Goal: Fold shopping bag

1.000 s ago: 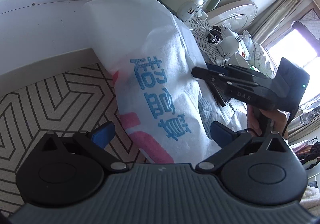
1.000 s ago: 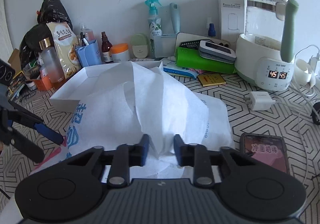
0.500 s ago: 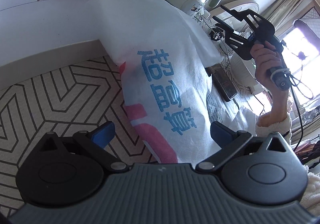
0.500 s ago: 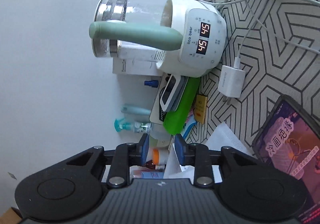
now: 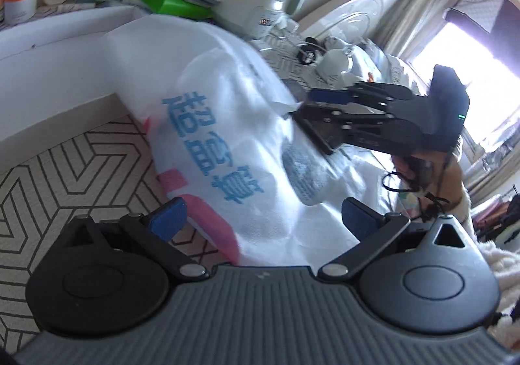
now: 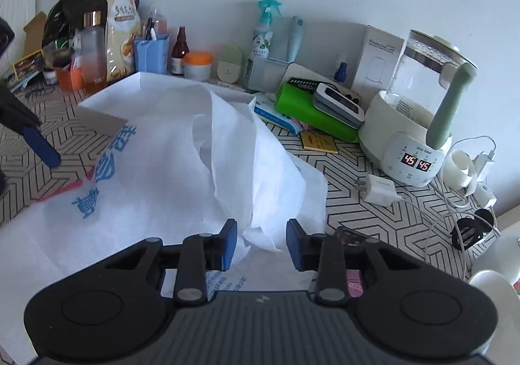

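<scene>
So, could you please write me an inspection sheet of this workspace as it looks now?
Surface: table with a black-lined geometric cover.
Job's things: white shopping bag, blue print, lying rumpled, not yet folded flat.
Clutter: kettle, green box, spray bottle, orange-lidded jar, phone.
Grippers: left gripper open over the bag; right gripper closing, a bag fold between its pads, not pinched.
Cables: white charger and cord beside the kettle.
Surroundings: white wall; curtains and a bright window.

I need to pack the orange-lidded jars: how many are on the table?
1: the orange-lidded jar stands by the back wall, between a brown dropper bottle and a pale green case. Clutter may hide more.
</scene>
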